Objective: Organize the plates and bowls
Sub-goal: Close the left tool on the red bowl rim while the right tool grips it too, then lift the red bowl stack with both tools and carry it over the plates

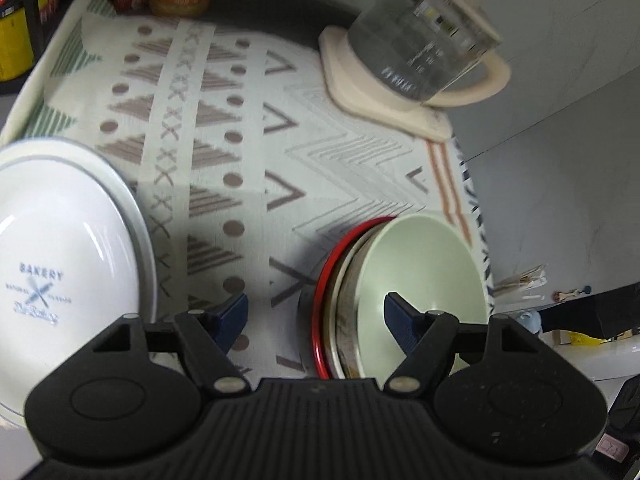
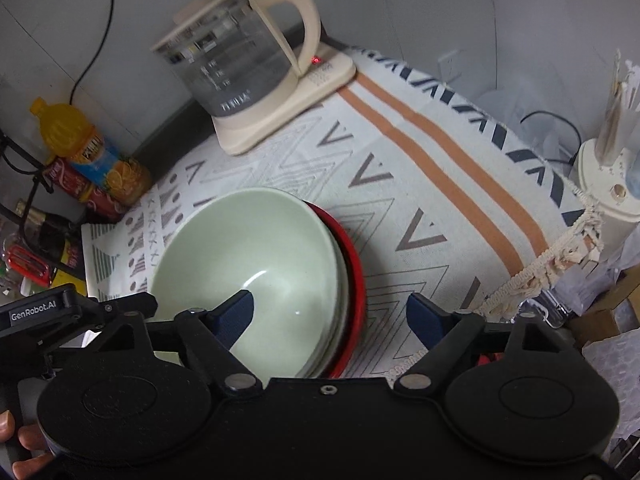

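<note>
A pale green bowl sits on top of a stack with a metal-rimmed dish and a red plate on the patterned cloth. My left gripper is open, its jaws on either side of the stack's left rim. A white bowl marked BAKERY stands at the far left. In the right wrist view my right gripper is open over the right edge of the green bowl and the red plate. The left gripper body shows at the lower left.
A glass kettle on a cream base stands at the back of the cloth. Drink bottles stand at the back left. A cream holder and clutter lie off the cloth's right fringe edge.
</note>
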